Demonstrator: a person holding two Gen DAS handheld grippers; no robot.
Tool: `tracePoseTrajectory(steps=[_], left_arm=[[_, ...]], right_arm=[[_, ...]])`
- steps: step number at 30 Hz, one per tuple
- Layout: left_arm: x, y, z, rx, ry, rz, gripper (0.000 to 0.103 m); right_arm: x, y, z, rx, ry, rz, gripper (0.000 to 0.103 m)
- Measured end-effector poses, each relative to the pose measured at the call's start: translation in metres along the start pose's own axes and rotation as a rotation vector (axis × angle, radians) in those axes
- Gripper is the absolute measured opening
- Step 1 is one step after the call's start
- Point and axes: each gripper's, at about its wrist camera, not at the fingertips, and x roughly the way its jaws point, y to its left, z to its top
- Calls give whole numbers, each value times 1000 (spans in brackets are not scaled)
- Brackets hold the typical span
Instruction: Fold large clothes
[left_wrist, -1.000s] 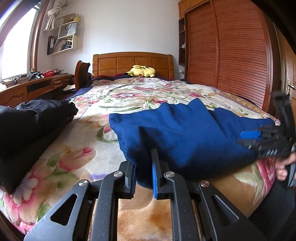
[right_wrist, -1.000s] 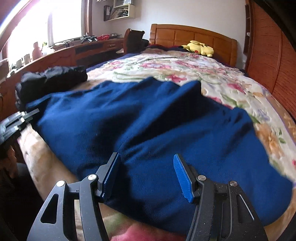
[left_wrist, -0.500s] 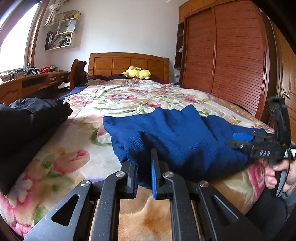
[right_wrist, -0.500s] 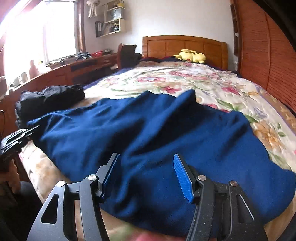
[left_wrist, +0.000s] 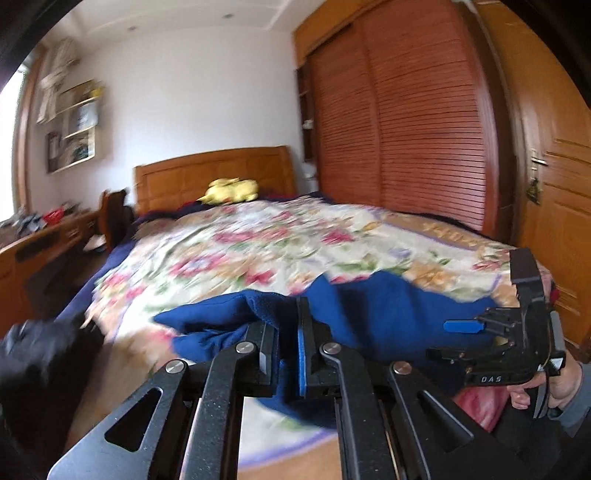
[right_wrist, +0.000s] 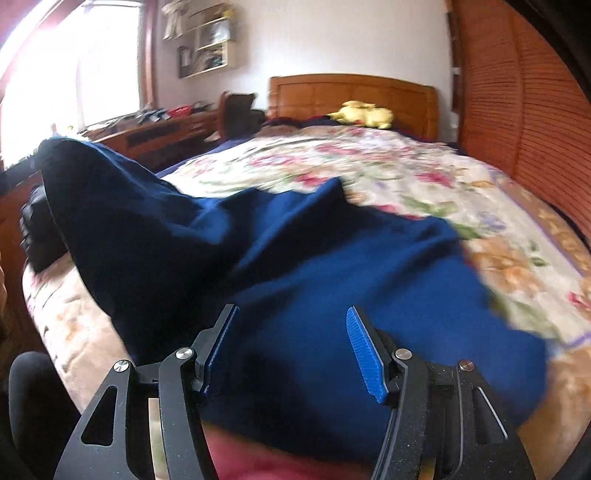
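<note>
Your left gripper (left_wrist: 286, 354) sits at the bottom centre of the left wrist view with its fingers pressed together on a bunched fold of the blue garment (left_wrist: 369, 314), which is lifted off the floral bedspread (left_wrist: 280, 243) at that corner. In the right wrist view the same blue garment (right_wrist: 332, 280) covers the lower middle of the frame, one corner pulled up to a peak at the left edge while the rest lies on the floral bedspread (right_wrist: 388, 166). Your right gripper (right_wrist: 295, 347) is at the bottom of that view, fingers spread wide just over the cloth and pinching nothing. In the left wrist view the right gripper (left_wrist: 465, 326) shows side-on at the right edge, held in your right hand (left_wrist: 554, 384); white lettering on its body looks like "DAS", though the blur makes it uncertain. A yellow plush toy (left_wrist: 229, 190) lies by the wooden headboard (left_wrist: 207, 177), upper centre. A black bundle (left_wrist: 33, 350) sits at the lower left. A louvred wardrobe (left_wrist: 406, 129) fills the upper right.
</note>
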Motion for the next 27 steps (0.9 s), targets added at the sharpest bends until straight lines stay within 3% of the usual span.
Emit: tracePoseTrajectory(steps=[4, 10, 16, 19, 22, 27], left_arm=[[32, -44, 36, 50, 19, -83, 7], [67, -121, 62, 131, 61, -203, 7], [75, -188, 69, 177, 94, -337, 7], [87, -205, 62, 183, 171, -379, 9], [91, -206, 57, 182, 210, -371, 18], [73, -181, 57, 151, 169, -357, 56]], right_arm=[[-33, -46, -2, 48, -42, -74, 62], [-80, -102, -21, 117, -75, -161, 62], [-99, -117, -34, 158, -81, -196, 62], [-103, -113, -36, 164, -80, -198, 62], [-105, -120, -37, 165, -79, -197, 62], [-100, -122, -34, 161, -83, -191, 62]])
